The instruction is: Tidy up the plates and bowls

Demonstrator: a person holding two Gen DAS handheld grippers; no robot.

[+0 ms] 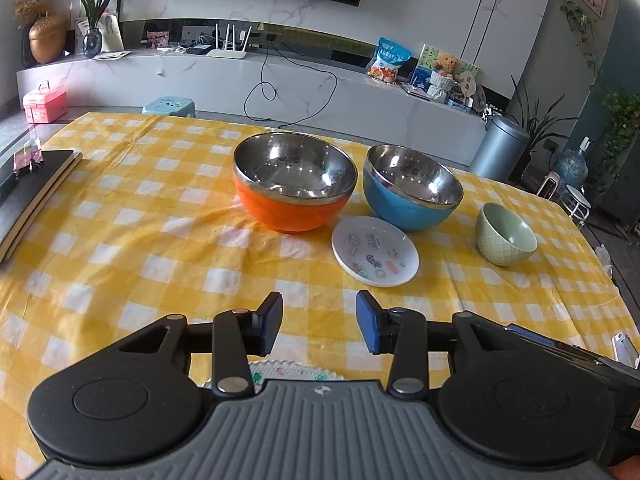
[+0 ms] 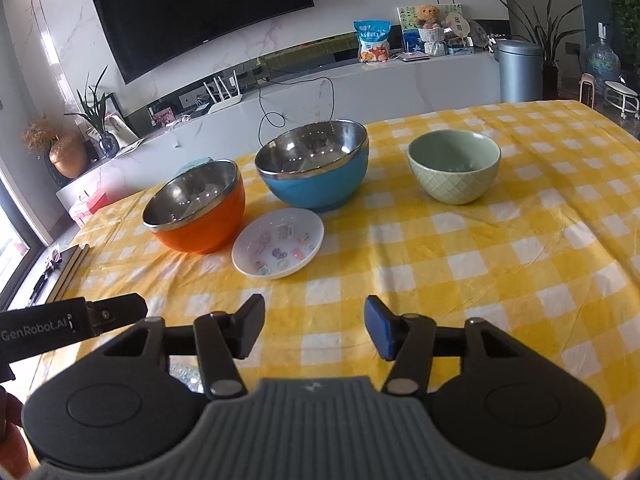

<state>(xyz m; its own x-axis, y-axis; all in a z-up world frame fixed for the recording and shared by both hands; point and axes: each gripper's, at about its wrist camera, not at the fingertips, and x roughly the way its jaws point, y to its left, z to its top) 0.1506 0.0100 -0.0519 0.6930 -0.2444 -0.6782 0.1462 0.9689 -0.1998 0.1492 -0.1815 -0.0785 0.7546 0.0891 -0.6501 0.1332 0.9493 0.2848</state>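
The orange bowl (image 1: pixel 295 188), blue bowl (image 1: pixel 412 188) and plate (image 1: pixel 375 251) stand close together mid-desk (image 1: pixel 160 240); the green bowl (image 1: pixel 506 234) stands apart, nearer the right edge. Both grippers, left (image 1: pixel 319 322) and right (image 2: pixel 315 328), hover over bare cloth, fingers apart and empty.

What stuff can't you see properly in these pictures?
- Patterned plate, left wrist view: mostly hidden under the left gripper.
- Small plate, both views: its little pictures are too small to name.
- Dark books, left wrist view: cut off by the edge.
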